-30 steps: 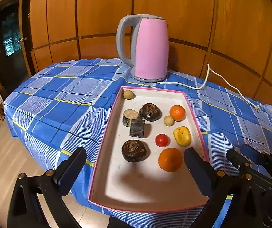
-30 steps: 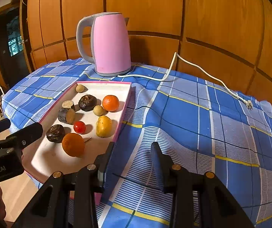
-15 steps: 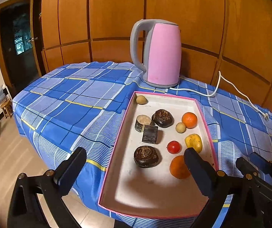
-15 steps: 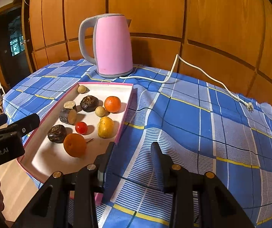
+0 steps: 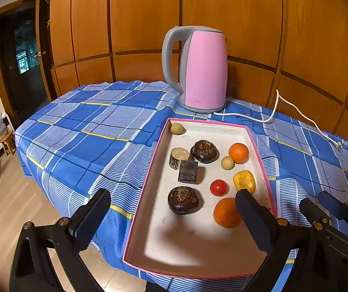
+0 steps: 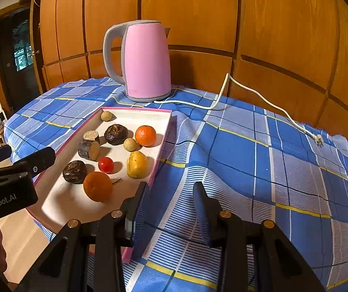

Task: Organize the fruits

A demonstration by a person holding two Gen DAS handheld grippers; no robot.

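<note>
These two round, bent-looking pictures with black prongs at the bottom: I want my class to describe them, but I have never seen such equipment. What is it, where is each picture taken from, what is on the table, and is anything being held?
The black prongs are two-finger grippers that a person holds, one in each hand. A wide-angle camera on each looks forward along its fingers, which bends the picture.

One picture comes from the left gripper. It is wide open above a shallow pink-edged tray and holds nothing. The other comes from the right gripper, open and empty over the blue checked tablecloth, just right of the tray.

In the tray lie two oranges, a small red fruit, a yellow fruit, two pale round ones and several dark brown pieces. Behind stands a pink kettle with a white cord, unplugged.
</note>
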